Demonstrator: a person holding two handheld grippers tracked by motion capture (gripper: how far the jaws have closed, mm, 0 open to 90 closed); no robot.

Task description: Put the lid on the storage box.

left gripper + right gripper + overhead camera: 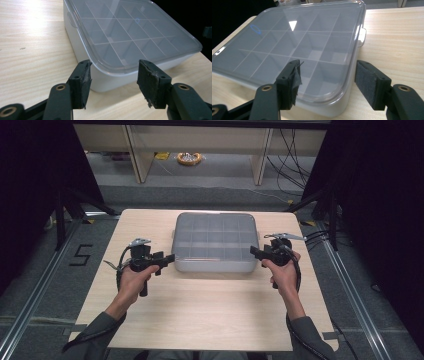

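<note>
A shallow white box (215,242) with a clear lid and a grid of empty compartments lies at the middle of the wooden table (210,305). My left gripper (170,258) is held at the box's near left corner, pointing at it. In the left gripper view the box (130,32) has that corner in front of the gap of my left gripper (113,77), whose jaws stand apart without touching it. My right gripper (254,251) is at the near right corner. In the right gripper view my right gripper (328,77) hovers open over the lid of the box (294,42).
A small latch tab (362,35) sticks out from the box's side, and another tab (71,20) from the opposite side. Behind the table stand shelf legs, cables and a yellow coil (189,158) on the floor. Dark curtains and stands flank both sides.
</note>
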